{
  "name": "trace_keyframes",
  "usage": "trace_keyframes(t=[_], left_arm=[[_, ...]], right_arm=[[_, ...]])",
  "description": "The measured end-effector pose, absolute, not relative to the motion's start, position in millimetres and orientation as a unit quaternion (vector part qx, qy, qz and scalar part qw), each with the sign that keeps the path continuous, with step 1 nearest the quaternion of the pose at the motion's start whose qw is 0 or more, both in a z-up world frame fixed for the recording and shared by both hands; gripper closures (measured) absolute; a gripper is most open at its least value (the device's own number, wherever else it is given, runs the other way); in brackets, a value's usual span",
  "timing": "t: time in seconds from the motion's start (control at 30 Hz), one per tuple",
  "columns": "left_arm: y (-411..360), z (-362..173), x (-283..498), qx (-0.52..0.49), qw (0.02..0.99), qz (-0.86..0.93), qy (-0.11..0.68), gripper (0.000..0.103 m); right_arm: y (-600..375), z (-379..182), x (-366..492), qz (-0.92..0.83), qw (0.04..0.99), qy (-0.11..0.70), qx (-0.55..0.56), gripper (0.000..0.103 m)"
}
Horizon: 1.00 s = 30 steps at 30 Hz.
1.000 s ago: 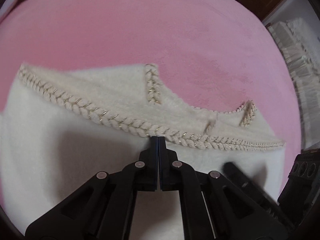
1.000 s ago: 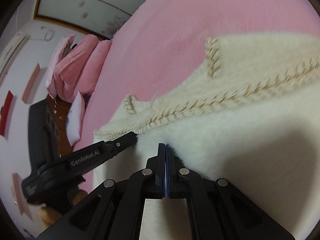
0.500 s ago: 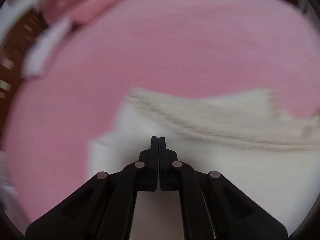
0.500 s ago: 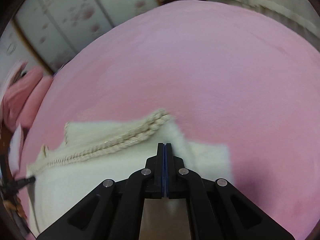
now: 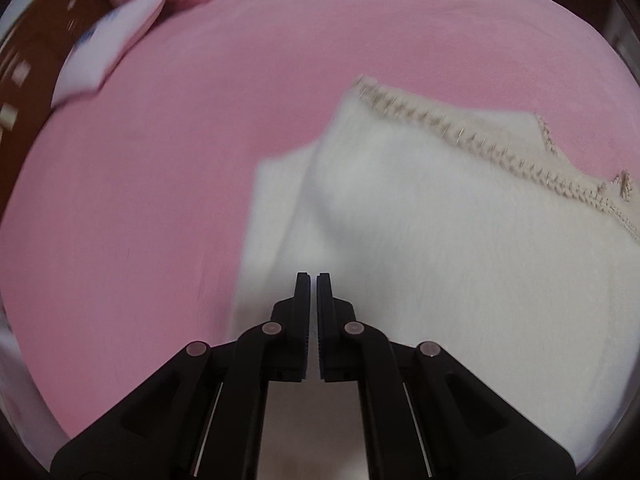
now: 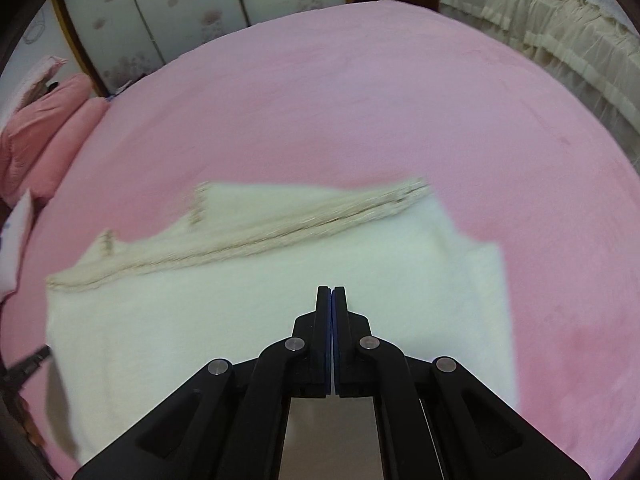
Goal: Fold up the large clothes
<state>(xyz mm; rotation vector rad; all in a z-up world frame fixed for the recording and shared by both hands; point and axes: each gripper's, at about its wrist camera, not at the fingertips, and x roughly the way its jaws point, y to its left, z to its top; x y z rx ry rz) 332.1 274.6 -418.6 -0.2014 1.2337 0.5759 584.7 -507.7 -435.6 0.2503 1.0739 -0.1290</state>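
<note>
Both claws are clenched on nothing. The cream garment [image 6: 280, 300] lies on the pink bed [image 6: 360, 100], ahead of the right claw [image 6: 331, 292]; its braided edge [image 5: 480, 148] apparently runs right of the left claw [image 5: 313, 280].

surface: pink bed [image 6: 360, 92] is carrying my work | lying on it: cream fuzzy garment [image 6: 260, 312] with braided trim, folded flat | pink pillows [image 6: 44, 128] are sitting at one end

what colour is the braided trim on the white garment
Beige with glints of gold thread, clearest in the left wrist view: braided trim on the garment.
</note>
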Motion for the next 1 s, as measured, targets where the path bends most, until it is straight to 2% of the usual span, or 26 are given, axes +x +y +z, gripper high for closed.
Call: trace_keyframes(t=[0.13,0.43,0.6,0.83,0.93,1.0], left_arm=[[279.5,-418.9,280.9,-0.153,0.751,0.291,0.572,0.102],[263.9,-414.9,202.0,-0.212,0.737,0.297,0.569,0.102],[237.6,-418.4,165.9,-0.273,0.721,0.297,0.563,0.102],[237.8,-438.1,119.6,-0.374,0.679,0.296,0.558,0.102],[230.1,-444.4,98.5,-0.421,0.671,0.288,0.538,0.093],[225.4,-443.6,92.0,-0.440,0.678,0.273,0.522,0.072]], right_arm=[[-470.6,-443.3,596.0,-0.010,0.838,0.529,0.134,0.103],[-436.9,-453.5,618.6,0.052,0.775,0.607,0.169,0.103],[-415.9,-470.8,633.7,0.054,0.751,0.645,0.130,0.103],[-365.0,-484.8,630.8,0.027,0.733,0.678,0.048,0.103],[-337.5,-490.1,639.0,0.016,0.725,0.688,0.030,0.103],[-342.3,-494.9,643.3,0.016,0.725,0.688,0.020,0.103]])
